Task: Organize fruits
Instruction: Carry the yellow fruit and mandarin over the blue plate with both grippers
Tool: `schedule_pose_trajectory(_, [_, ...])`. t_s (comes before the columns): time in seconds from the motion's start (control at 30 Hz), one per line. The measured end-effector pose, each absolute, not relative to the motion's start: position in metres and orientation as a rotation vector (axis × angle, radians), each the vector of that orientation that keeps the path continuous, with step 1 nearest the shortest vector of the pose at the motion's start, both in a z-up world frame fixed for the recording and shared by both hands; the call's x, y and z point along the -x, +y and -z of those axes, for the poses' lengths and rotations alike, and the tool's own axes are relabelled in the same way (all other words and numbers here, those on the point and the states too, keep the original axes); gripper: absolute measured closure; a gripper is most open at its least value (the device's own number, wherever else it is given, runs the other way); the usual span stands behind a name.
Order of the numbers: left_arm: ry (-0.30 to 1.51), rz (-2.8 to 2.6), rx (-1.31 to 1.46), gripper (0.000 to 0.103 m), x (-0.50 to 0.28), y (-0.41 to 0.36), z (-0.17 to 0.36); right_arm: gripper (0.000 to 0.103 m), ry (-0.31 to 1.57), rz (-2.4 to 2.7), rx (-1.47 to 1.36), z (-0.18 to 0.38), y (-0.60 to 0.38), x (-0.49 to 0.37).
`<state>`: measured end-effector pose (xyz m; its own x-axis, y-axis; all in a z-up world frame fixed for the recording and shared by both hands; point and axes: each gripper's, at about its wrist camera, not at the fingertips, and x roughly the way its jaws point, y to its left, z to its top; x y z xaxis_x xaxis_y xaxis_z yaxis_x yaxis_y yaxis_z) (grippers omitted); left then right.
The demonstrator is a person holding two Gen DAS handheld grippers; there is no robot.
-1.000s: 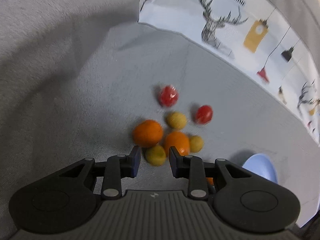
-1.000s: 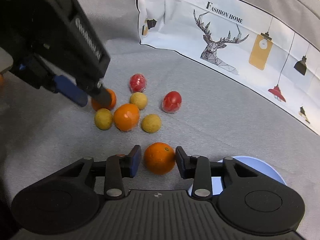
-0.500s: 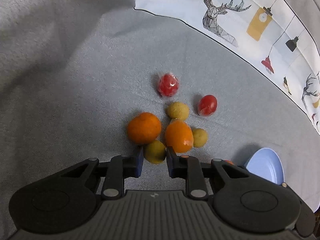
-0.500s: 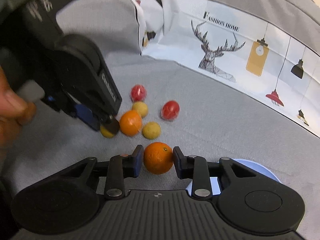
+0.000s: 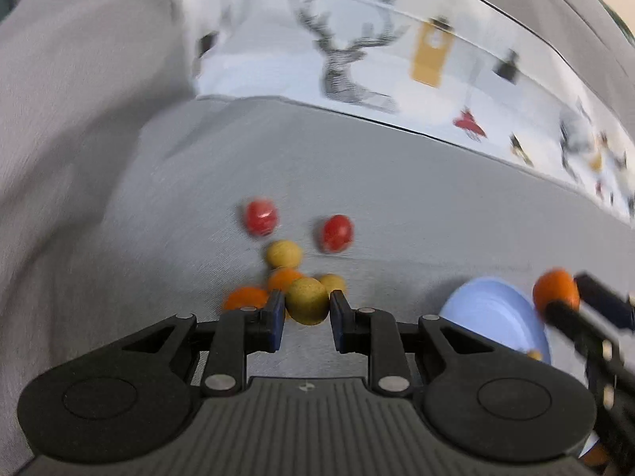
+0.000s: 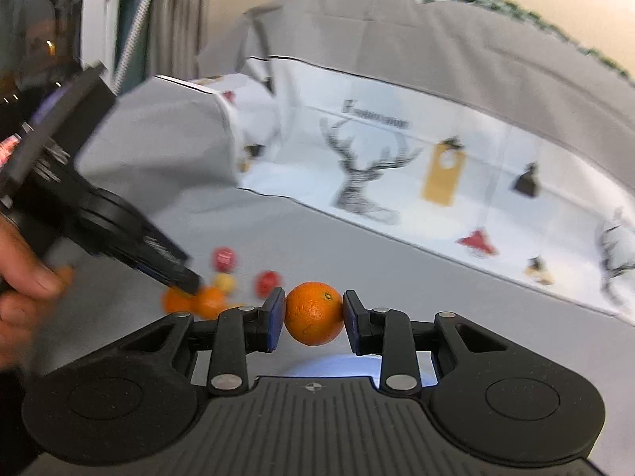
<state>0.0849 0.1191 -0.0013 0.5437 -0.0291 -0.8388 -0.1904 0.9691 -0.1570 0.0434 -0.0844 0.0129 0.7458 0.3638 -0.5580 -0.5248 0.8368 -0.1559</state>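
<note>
1. Left wrist view: the left gripper (image 5: 307, 311) has its jaws closed on a yellow-green fruit (image 5: 307, 300), each blue pad pressing a side of it; the jaws closed onto it within the last second.
2. Just beyond the held fruit, on the grey cloth (image 5: 397, 198), lie two oranges (image 5: 246, 297), partly hidden by the left finger and the fruit, and two more yellow fruits (image 5: 283, 254). Two red fruits (image 5: 337, 233) sit farther off.
3. To the right, near, is a light blue plate (image 5: 496, 313). The right gripper (image 5: 563, 301) reaches in at the right edge with an orange (image 5: 555, 289) clamped at its tip, beside the plate's far right rim.
4. Far back stands a white printed cloth (image 5: 357, 59) with a deer drawing.
5. Right wrist view: the right gripper (image 6: 313, 313) is narrowed onto the orange (image 6: 314, 313), both pads against its sides.
6. A strip of the blue plate (image 6: 337, 367) shows directly below the held orange.
7. At left, a person's hand (image 6: 24, 289) holds the left gripper (image 6: 186, 281), whose tip hangs over the blurred pile of fruit; its grip is not clear from here.
</note>
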Motion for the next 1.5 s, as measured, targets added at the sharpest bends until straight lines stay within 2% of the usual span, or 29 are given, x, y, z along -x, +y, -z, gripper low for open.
schedule_pose_trajectory(0.13, [0.916, -0.036, 0.091, 0.077, -0.079, 0.079, -0.006, 0.070, 0.637, -0.390, 0.214, 0.008, -0.112, -0.061])
schedule_pose_trajectory(0.43, [0.801, 0.085, 0.026, 0.077, -0.078, 0.048, -0.010, 0.070, 0.639, -0.315, 0.183, 0.012, -0.136, -0.073])
schedule_pose_trajectory(0.9, [0.754, 0.263, -0.024, 0.077, -0.068, 0.023, -0.012, 0.070, 0.631, -0.250, 0.119, 0.003, -0.155, -0.072])
schedule_pose_trajectory(1.5, [0.774, 0.509, -0.286, 0.076, -0.047, -0.047, 0.023, 0.070, 0.662, -0.230, 0.134, 0.011, -0.153, -0.075])
